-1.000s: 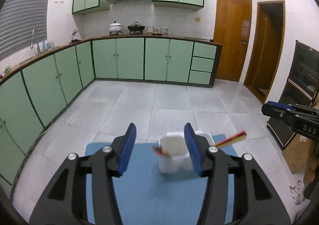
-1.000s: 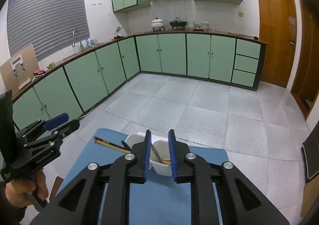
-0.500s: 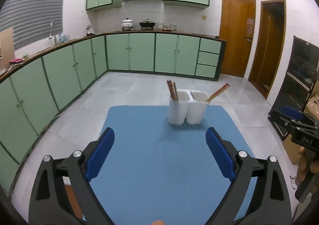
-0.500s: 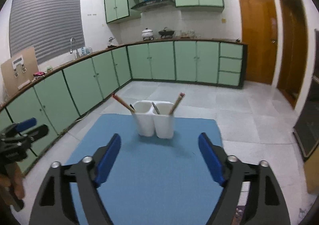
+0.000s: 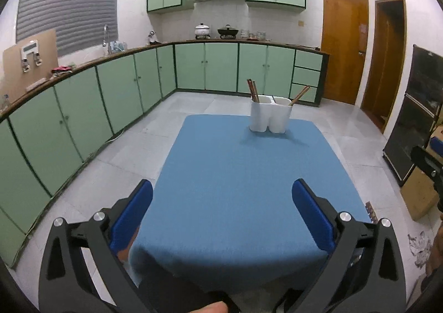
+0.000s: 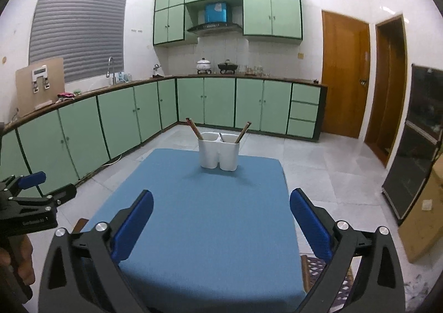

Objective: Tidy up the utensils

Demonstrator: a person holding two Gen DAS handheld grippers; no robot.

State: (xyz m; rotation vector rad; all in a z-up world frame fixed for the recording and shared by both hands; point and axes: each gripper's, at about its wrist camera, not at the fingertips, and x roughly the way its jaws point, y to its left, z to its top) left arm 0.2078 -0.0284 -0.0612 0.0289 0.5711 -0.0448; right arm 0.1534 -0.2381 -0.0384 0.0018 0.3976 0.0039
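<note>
Both tools spread wide and holding nothing: left gripper (image 5: 221,213) low in the frame over the near edge of the blue-covered table (image 5: 243,191), right gripper (image 6: 221,216) likewise low in its own view. White twin-compartment utensil holder (image 6: 218,153) upright at the table's far end, centre of frame, with dark chopsticks (image 6: 194,128) leaning out of the left cup, another pair (image 6: 243,131) leaning right out of the other, and a small dark utensil tip (image 6: 221,137) near the divider. Apparently sorted already, no loose pieces visible on the cloth; best kept well apart from the holder, jaws open, to avoid nudging the leaning sticks.
</note>
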